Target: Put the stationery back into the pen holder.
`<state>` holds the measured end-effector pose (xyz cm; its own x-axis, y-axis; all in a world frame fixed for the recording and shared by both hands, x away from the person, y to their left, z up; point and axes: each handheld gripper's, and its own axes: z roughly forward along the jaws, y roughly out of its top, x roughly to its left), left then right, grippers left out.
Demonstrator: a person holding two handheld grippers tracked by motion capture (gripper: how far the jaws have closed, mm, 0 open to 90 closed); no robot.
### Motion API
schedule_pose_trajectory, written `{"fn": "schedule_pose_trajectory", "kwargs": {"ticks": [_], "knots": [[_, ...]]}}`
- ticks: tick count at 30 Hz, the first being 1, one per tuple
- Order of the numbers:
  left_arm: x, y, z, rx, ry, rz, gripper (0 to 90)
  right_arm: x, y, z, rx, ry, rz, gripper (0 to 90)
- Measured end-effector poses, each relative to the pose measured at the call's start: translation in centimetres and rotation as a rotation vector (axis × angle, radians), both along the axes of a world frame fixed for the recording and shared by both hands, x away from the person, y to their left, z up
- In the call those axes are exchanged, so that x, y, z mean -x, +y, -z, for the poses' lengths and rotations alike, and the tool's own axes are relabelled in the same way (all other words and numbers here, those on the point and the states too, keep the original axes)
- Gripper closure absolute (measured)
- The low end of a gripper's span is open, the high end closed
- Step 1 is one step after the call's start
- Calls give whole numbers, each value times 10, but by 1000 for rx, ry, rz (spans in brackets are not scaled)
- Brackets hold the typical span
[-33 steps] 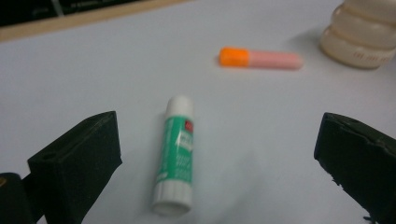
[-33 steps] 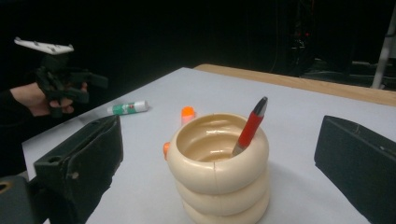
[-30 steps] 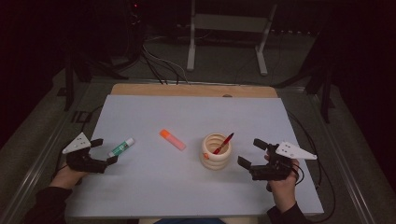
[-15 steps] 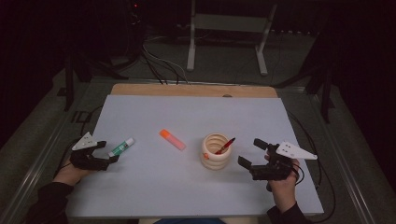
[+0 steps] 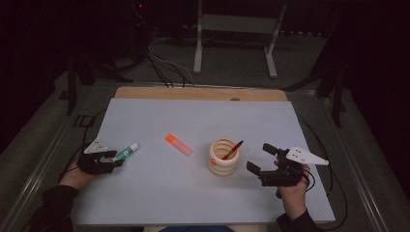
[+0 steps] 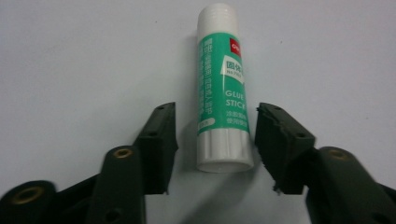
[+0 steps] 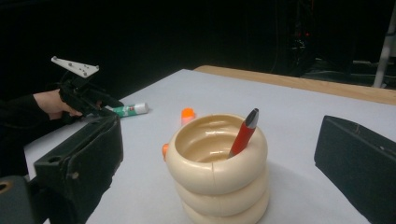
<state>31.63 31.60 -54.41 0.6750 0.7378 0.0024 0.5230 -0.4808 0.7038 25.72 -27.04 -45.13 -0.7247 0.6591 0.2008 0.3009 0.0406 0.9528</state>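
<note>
Glue stick [image 6: 223, 93] flat on the counter [image 5: 159, 193], near the left edge, white cap pointing away. Left gripper [image 5: 112, 162] low at its base end, fingers [image 6: 159, 140] just closing, 1 on each side of the stick, small gaps visible, not pressing yet. Right gripper [image 5: 263, 159] near the right edge, just beside the cream holder [image 5: 223, 163], fingers [image 7: 79, 172] wide apart, holding nothing. Red pen [image 7: 243, 133] leaning inside the holder. Orange marker [image 5: 178, 144] lying between stick and holder.
</note>
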Motion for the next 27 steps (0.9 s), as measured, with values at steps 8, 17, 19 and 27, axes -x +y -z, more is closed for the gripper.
{"fn": "schedule_pose_trajectory", "kwargs": {"ticks": [8, 17, 19, 27], "knots": [[-5, 2, 0, 22, 27, 18, 652, 0, 0, 0, 0, 3, -1, 9], [-5, -1, -2, 0, 23, 14, 668, -1, 1, 1, 2, 5, 0, 9], [-5, -1, -1, 7, 18, -2, 669, -1, 0, 1, 0, 4, 1, 9], [-5, 3, -8, 76, -4, -58, 670, -1, 0, 1, -5, 7, 5, 9]]}}
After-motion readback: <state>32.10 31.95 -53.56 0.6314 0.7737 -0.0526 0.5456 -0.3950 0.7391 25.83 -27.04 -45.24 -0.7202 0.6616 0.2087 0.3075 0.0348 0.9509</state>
